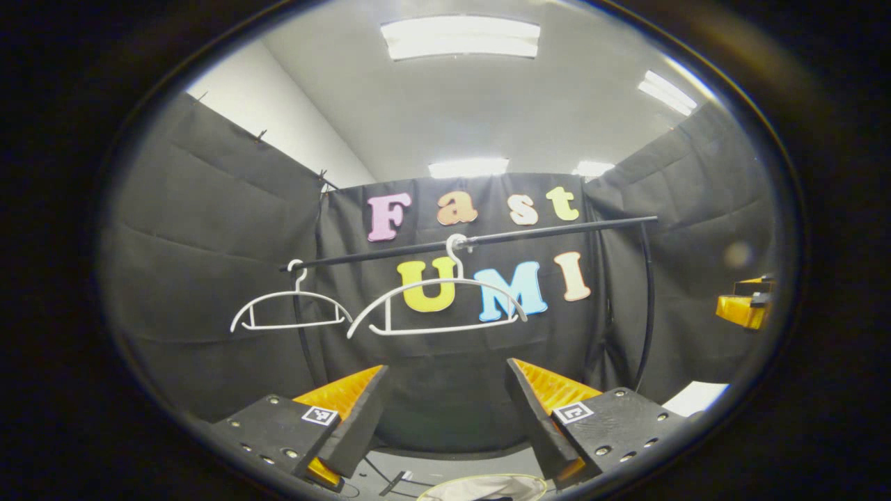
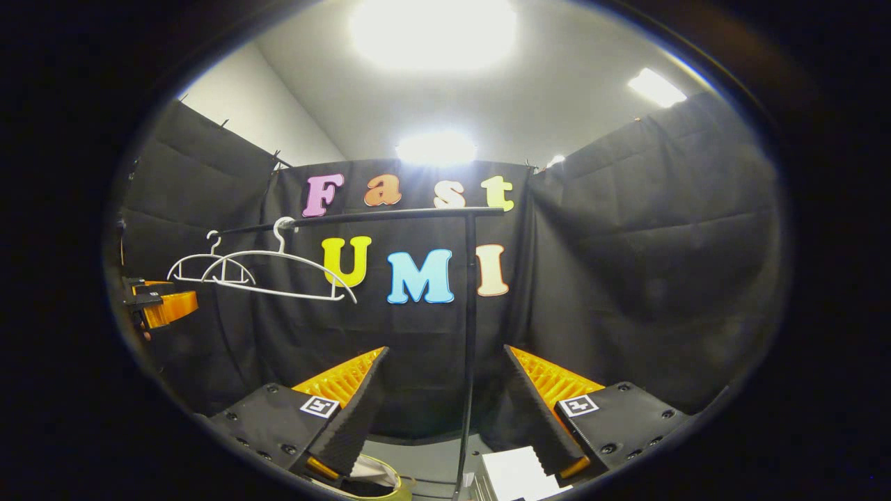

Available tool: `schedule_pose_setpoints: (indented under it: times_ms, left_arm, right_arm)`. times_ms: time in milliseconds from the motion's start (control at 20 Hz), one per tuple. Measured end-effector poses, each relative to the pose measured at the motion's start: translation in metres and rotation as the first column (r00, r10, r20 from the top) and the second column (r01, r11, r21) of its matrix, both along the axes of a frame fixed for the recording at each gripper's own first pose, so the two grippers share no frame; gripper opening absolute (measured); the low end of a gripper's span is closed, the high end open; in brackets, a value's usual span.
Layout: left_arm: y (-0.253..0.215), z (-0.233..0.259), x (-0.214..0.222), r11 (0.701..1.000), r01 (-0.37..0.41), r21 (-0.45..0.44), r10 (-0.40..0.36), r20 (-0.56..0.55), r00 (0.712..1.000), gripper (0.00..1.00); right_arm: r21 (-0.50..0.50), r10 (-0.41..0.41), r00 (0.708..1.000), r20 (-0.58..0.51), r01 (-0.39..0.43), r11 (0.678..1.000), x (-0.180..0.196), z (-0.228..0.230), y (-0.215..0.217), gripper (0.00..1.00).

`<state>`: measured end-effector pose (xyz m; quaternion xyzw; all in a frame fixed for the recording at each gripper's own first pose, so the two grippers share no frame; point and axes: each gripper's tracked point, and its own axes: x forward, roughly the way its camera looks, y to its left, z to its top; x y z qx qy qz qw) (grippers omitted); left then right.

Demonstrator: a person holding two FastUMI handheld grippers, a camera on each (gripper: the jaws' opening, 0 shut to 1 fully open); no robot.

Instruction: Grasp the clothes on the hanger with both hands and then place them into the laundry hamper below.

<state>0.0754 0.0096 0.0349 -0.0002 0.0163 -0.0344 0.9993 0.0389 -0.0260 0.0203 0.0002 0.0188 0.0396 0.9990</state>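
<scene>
Two white hangers hang bare on the black rail (image 1: 487,238): a smaller one (image 1: 291,309) to the left and a larger one (image 1: 437,306) at the centre. Below, at the bottom edge of the left gripper view, the laundry hamper's pale rim (image 1: 445,488) shows with light cloth (image 1: 491,489) inside. My left gripper (image 1: 447,369) is open, with nothing between its fingers. My right gripper (image 2: 445,351) is open too and holds nothing. In the right gripper view the hamper's yellowish rim (image 2: 393,480) sits low left with pale cloth (image 2: 369,470) in it. The larger hanger (image 2: 282,271) hangs at the left.
The rail's upright post (image 2: 469,327) stands just ahead of my right gripper. A white box (image 2: 515,476) lies at the post's foot. The other gripper shows at the right edge (image 1: 746,306) of the left gripper view and at the left edge (image 2: 161,303) of the right gripper view. Black cloth walls enclose the booth.
</scene>
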Motion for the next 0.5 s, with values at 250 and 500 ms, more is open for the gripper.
schedule_pose_setpoints:
  times_ms: [250, 500]
  left_arm:
    - [0.003, 0.005, -0.015, 0.999, -0.033, 0.003, 0.033, 0.015, 0.999, 0.96]
    - [0.002, 0.003, -0.019, 0.999, -0.052, 0.011, 0.052, 0.006, 0.999, 0.96]
  right_arm:
    - [0.003, -0.011, 1.0, 0.018, 0.011, 1.0, -0.008, 0.005, -0.009, 0.95]
    - [0.0, -0.015, 1.0, 0.019, 0.015, 1.0, -0.004, 0.006, -0.013, 0.95]
